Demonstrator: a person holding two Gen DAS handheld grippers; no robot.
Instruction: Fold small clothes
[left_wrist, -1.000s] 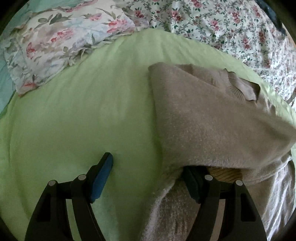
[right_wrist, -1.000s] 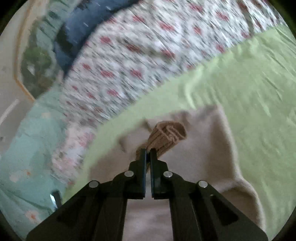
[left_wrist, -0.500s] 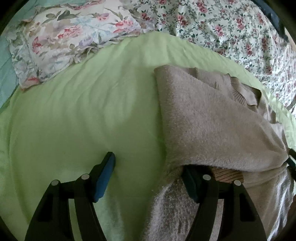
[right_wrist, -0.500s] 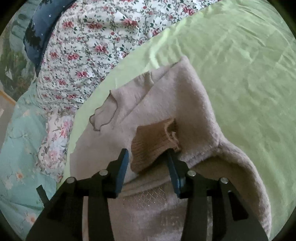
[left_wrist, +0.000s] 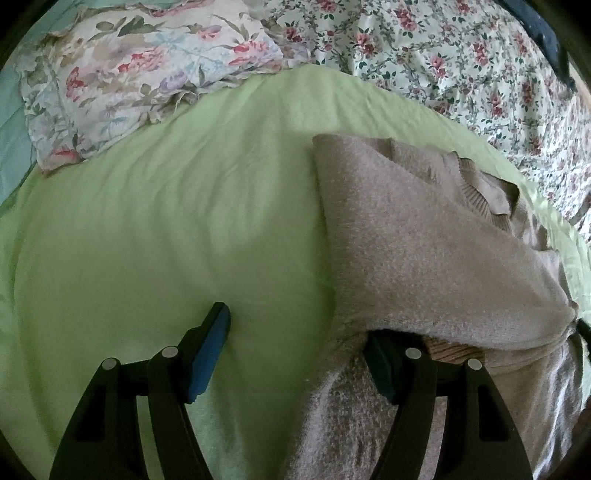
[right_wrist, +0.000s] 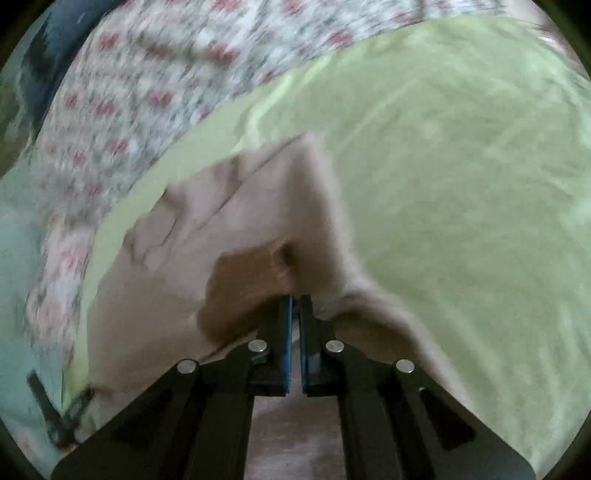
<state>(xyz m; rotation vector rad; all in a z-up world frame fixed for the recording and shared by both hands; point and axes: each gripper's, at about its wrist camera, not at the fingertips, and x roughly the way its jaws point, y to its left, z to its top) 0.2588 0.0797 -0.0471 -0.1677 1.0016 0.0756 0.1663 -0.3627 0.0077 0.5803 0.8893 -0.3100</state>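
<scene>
A beige knit sweater (left_wrist: 424, 258) lies on the green sheet (left_wrist: 147, 240) with one side folded over. My left gripper (left_wrist: 295, 325) is open. Its left finger (left_wrist: 214, 332) rests on the sheet, and its right finger is tucked under the folded flap, beside a ribbed brown cuff (left_wrist: 454, 350). The right wrist view is blurred. There the sweater (right_wrist: 240, 206) fills the middle, and my right gripper (right_wrist: 295, 297) is shut. Its tips pinch the puckered edge of the brown cuff (right_wrist: 247, 280).
A floral pillow (left_wrist: 129, 74) lies at the far left and a flowered quilt (left_wrist: 443, 55) runs along the back. The quilt (right_wrist: 147, 92) also borders the sheet (right_wrist: 461, 184) in the right wrist view. A dark blue cloth (right_wrist: 55, 55) sits in the far corner.
My right gripper held the cuff up, opened with the cuff lying on the sweater between its fingers, then shut on the cuff's edge again while swinging. My left gripper stayed put.
</scene>
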